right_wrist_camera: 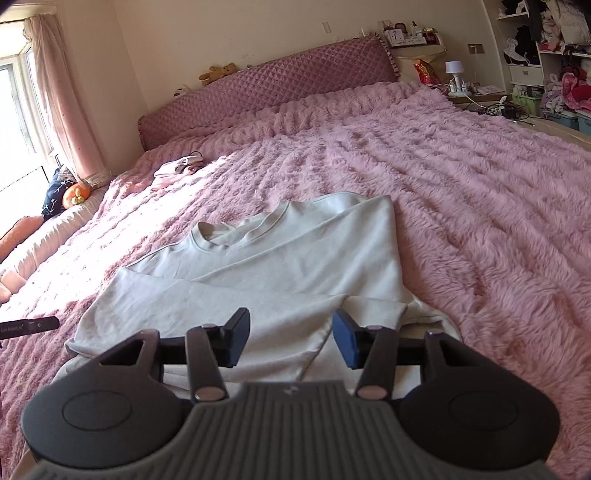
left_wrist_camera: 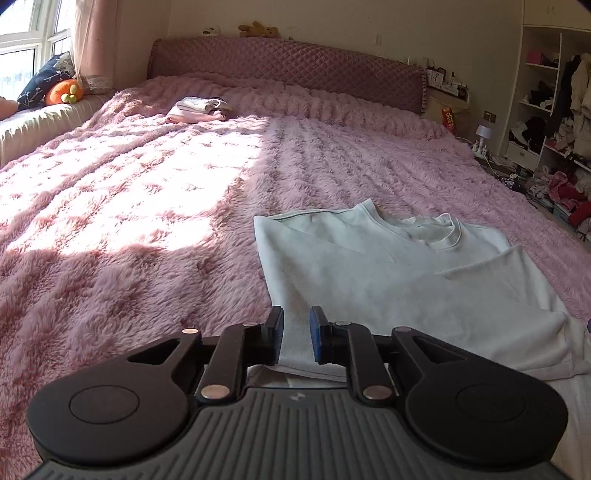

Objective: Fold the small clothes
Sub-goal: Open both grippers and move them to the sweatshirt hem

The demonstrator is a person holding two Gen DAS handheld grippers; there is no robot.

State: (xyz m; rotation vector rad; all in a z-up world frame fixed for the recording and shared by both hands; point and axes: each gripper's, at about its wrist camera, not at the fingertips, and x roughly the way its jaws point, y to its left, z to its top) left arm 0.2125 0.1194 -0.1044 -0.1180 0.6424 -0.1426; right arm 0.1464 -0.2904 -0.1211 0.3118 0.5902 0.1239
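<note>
Pink plush bedding covers the bed that carries everything you work on.

1. Your left gripper sits at the near edge of the bed, its jaws parted by a narrow gap and closed on nothing. The near left hem of the white sweatshirt lies under and between the fingers; whether they touch the cloth cannot be told.
2. Your right gripper hovers over the near hem of the same sweatshirt, jaws spread wide, holding nothing.
3. The sweatshirt lies flat near the front edge of the bed, collar pointing toward the headboard. Both side panels are folded inward and overlap across the middle.
4. Farther up, close to the left edge and the headboard, a small stack of folded clothes rests in the sunlit patch.
5. On top of the headboard sits a brown teddy bear.
6. Beyond the right edge stands an open wardrobe filled with clothes.
</note>
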